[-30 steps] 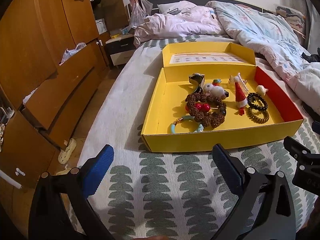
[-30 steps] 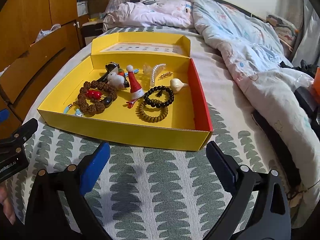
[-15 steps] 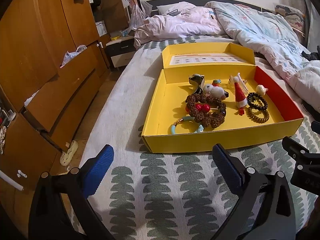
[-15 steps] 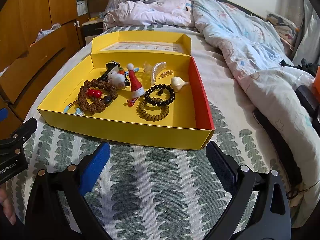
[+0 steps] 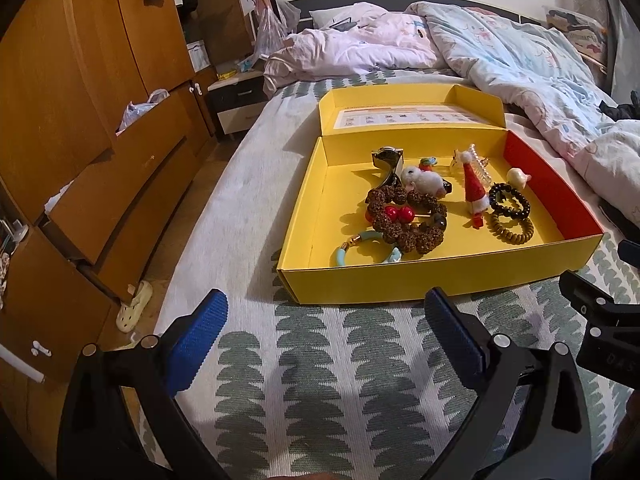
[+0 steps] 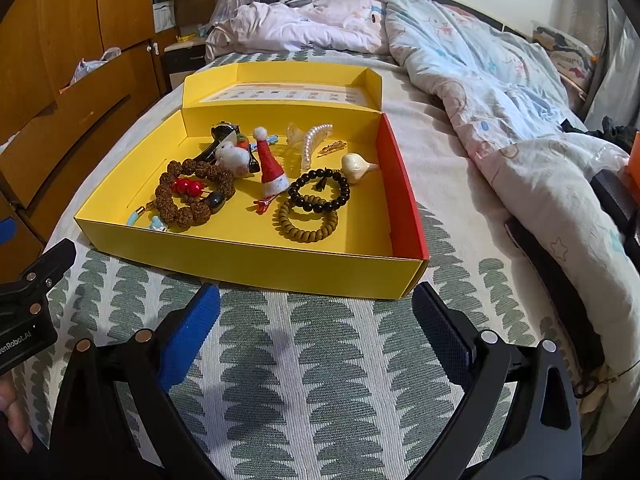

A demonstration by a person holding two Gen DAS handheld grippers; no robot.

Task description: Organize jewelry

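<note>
An open yellow box (image 5: 400, 280) (image 6: 256, 264) lies on the bed and holds jewelry: a brown bead bracelet (image 5: 404, 216) (image 6: 192, 192) with red beads, a black bead bracelet (image 5: 510, 200) (image 6: 319, 192), an olive coil band (image 5: 512, 230) (image 6: 308, 222), a red santa-hat clip (image 5: 474, 186) (image 6: 272, 168), a turquoise bangle (image 5: 368, 250), a pearl clip (image 6: 314, 140). My left gripper (image 5: 326, 332) is open and empty, in front of the box. My right gripper (image 6: 316, 322) is open and empty, just short of the box's front wall.
The bedspread (image 6: 328, 380) has a green leaf pattern. A crumpled duvet (image 6: 500, 100) lies at the right and far end. Wooden drawers (image 5: 100, 168) stand left of the bed, with a slipper (image 5: 134, 312) on the floor.
Both grippers have drifted slightly; the box sits a little lower and nearer in the right wrist view. Nothing was grasped or released.
</note>
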